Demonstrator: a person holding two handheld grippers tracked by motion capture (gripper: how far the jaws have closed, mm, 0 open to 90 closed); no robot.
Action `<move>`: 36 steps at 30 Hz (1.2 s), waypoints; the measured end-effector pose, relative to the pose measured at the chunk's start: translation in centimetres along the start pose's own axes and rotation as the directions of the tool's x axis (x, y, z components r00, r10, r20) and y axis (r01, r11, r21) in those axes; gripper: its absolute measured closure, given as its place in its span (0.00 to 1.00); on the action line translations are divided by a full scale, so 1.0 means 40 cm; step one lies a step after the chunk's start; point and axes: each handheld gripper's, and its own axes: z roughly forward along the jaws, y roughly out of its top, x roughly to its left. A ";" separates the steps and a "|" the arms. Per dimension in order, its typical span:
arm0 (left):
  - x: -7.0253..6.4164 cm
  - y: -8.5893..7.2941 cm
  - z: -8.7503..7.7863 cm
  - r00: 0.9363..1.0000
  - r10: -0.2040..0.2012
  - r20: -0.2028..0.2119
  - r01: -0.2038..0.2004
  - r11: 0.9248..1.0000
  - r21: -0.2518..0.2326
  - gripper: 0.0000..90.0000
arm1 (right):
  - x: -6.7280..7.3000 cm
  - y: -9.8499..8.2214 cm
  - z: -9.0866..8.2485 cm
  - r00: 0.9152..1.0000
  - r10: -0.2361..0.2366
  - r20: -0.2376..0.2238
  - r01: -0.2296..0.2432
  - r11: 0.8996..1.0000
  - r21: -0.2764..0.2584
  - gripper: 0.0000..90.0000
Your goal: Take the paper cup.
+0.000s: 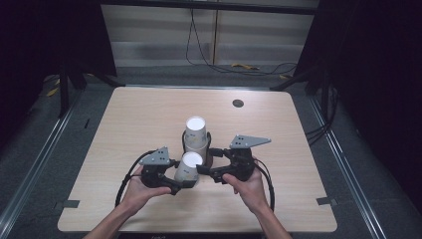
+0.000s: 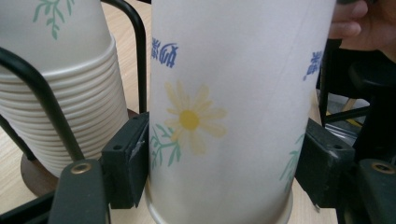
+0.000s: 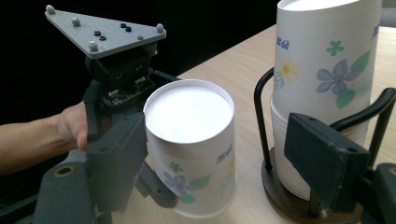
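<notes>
A single white paper cup with flower print [image 1: 189,167] stands upside down on the table, just in front of a stack of the same cups [image 1: 195,133]. The stack sits upside down in a black wire holder [image 2: 135,46] on a round brown base [image 2: 32,179]. My left gripper [image 2: 224,172] is shut on the single cup [image 2: 233,93], with a pad pressed against each side near its rim. My right gripper [image 3: 219,163] comes in from the right and stands open around the same cup [image 3: 191,140]. Its right jaw is well clear of the cup, in front of the stack [image 3: 322,70].
The light wooden table [image 1: 149,114] has a round dark grommet hole [image 1: 238,103] at the back right. Black cables lie on the floor beyond the far edge. The left gripper's grey plate [image 3: 105,35] rises close behind the single cup.
</notes>
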 end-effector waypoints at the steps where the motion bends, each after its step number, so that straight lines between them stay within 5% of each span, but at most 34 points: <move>1: 0.001 0.000 -0.002 1.000 -0.004 -0.003 0.004 1.000 0.000 0.32 | -0.001 0.000 -0.003 1.000 -0.001 0.003 0.001 1.000 0.003 0.24; 22: 0.017 0.011 -0.033 1.000 -0.024 -0.011 0.025 0.998 0.063 0.33 | -0.018 -0.012 -0.016 0.999 -0.034 0.037 0.030 0.992 0.122 0.30; 30: 0.013 0.024 -0.035 1.000 -0.001 -0.028 0.004 0.993 0.119 0.33 | -0.019 -0.026 -0.011 0.993 -0.072 0.097 0.053 0.981 0.188 0.31; 36: 0.013 0.021 -0.031 0.999 0.017 -0.047 -0.009 0.985 0.171 0.32 | -0.026 -0.031 -0.009 0.994 -0.084 0.073 0.063 0.965 0.256 0.33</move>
